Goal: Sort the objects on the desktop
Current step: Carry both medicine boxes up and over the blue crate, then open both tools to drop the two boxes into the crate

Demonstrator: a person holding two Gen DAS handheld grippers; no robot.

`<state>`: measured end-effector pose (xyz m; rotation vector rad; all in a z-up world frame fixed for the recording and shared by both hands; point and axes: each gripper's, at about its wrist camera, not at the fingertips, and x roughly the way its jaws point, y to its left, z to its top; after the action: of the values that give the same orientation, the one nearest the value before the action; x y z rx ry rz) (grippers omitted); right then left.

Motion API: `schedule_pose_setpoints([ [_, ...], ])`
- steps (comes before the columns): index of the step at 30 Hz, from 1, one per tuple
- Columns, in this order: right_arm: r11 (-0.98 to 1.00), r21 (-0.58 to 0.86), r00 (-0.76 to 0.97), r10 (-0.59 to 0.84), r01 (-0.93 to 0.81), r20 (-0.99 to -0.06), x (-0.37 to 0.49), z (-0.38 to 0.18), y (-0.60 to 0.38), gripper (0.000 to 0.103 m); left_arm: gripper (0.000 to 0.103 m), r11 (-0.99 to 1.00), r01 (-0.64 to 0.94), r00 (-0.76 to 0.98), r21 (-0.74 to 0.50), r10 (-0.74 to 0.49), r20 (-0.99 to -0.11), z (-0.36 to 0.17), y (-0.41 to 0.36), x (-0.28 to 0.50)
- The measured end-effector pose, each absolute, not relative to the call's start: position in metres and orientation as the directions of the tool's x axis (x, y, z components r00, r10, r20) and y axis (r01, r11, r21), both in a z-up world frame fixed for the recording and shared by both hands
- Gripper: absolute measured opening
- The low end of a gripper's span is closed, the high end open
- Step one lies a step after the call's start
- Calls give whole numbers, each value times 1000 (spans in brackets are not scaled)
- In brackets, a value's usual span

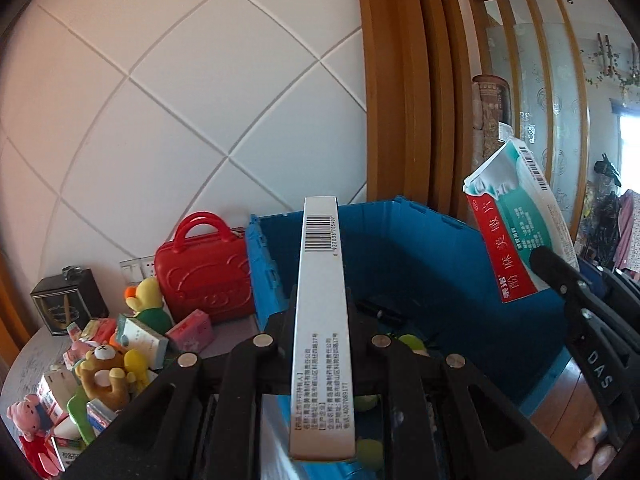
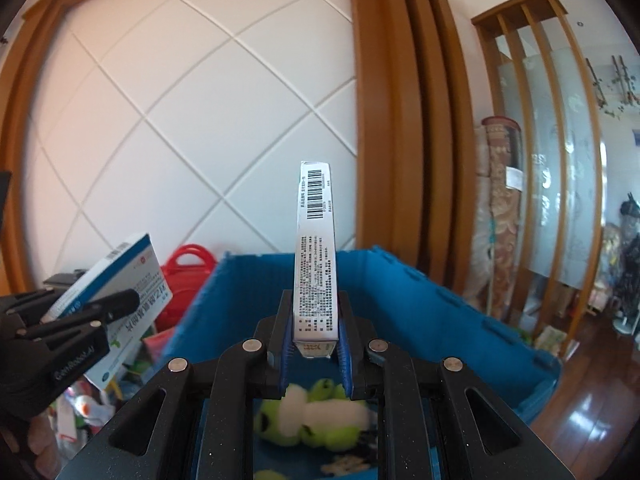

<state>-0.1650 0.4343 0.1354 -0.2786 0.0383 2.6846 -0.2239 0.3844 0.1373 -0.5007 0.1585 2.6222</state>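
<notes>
While both boxes hang over blue bin (image 1: 420, 248), you lower before letting go, drop flat, avoid green plush (image 2: 316, 412) at frame bottom. Left gripper (image 1: 320, 344) clamps blue-white medicine box (image 1: 320, 312), frame centre, edge-on, barcode up. Right gripper (image 2: 314, 344) pinches red-teal medicine box (image 2: 314, 256), frame centre, upright. Unsorted clutter pile (image 1: 92, 360) lower left.
</notes>
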Motion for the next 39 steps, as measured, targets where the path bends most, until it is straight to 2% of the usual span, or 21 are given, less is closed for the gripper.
schedule_pose_setpoints([
  [12, -846, -52, -796, 518, -530, -313, -173, 113, 522, 18, 16, -855, -518, -737, 30, 428, -523, 123, 470, -243],
  [21, -822, -106, -750, 556, -560, -358, -189, 103, 544, 18, 16, -841, -541, -692, 26, 427, -582, 110, 486, -255],
  [25, -813, -114, -745, 571, -571, -345, -188, 103, 547, 19, 18, -839, -541, -692, 50, 411, -594, 107, 492, -255],
  [26, -811, -117, -744, 574, -573, -342, -188, 104, 546, 19, 20, -839, -541, -694, 59, 406, -594, 107, 492, -254],
  [28, -807, -120, -741, 581, -578, -337, -187, 105, 549, 20, 33, -840, -539, -699, 65, 403, -591, 106, 492, -254],
  [29, -803, -123, -738, 587, -583, -334, -187, 105, 549, 20, 48, -841, -538, -702, 65, 404, -587, 107, 491, -253],
  [30, -799, -125, -735, 593, -589, -329, -186, 106, 548, 24, 59, -842, -536, -706, 61, 407, -580, 108, 489, -253],
  [32, -794, -122, -734, 599, -595, -320, -184, 107, 547, 34, 65, -844, -534, -715, 58, 414, -563, 110, 485, -251],
  [33, -790, -124, -731, 605, -601, -315, -182, 108, 547, 48, 65, -844, -533, -719, 58, 416, -556, 111, 483, -250],
  [34, -786, -125, -729, 611, -606, -309, -180, 109, 547, 67, 65, -845, -532, -721, 56, 418, -553, 112, 482, -249],
  [36, -780, -126, -728, 619, -613, -294, -176, 111, 545, 84, 65, -847, -529, -724, 49, 420, -548, 114, 476, -248],
  [39, -771, -136, -726, 633, -622, -270, -169, 114, 539, 93, 65, -848, -528, -721, 28, 431, -543, 118, 468, -247],
])
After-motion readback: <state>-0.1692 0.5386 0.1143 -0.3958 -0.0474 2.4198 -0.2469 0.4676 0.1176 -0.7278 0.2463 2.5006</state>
